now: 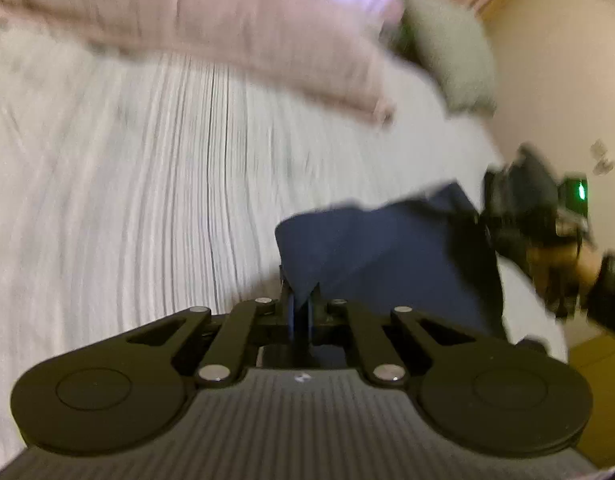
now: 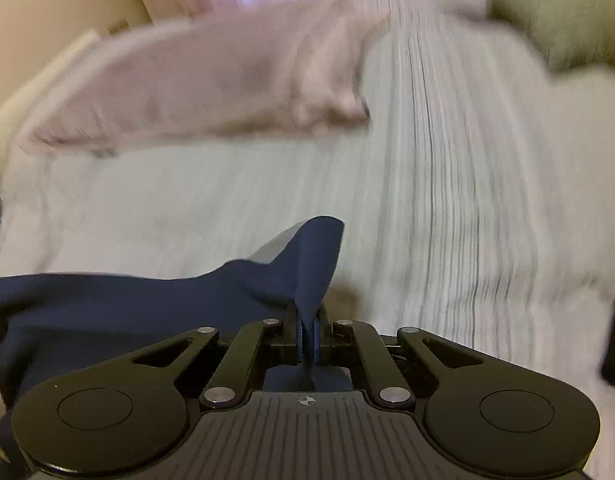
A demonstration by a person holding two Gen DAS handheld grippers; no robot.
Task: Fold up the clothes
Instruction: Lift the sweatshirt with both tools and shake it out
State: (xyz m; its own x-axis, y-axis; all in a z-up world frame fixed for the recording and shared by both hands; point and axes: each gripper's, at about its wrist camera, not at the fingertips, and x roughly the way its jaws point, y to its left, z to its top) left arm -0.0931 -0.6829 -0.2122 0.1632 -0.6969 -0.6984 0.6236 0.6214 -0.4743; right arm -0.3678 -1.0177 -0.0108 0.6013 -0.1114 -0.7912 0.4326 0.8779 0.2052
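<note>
- The left gripper (image 1: 301, 300) is clamped on a corner of the navy garment (image 1: 387, 252), which fills the lower centre and right of the left wrist view.
- The right gripper (image 2: 307, 332) is pinched tight on another corner of the same garment, whose cloth sags away to the lower left of the right wrist view.
- The garment appears stretched between the two grippers, above the white striped bed (image 1: 147, 168); how much of it touches the bed cannot be told.
- Both views are smeared with blur, so fine detail is uncertain.
- Risk, as I judge it: each hold takes only a small bite of cloth, so a quick swing could pull a corner free.
- The slack middle could bunch and leave a crooked fold.
- The pink pillow (image 1: 227, 28) in the upper part of the frame could catch a far-laid edge.
</note>
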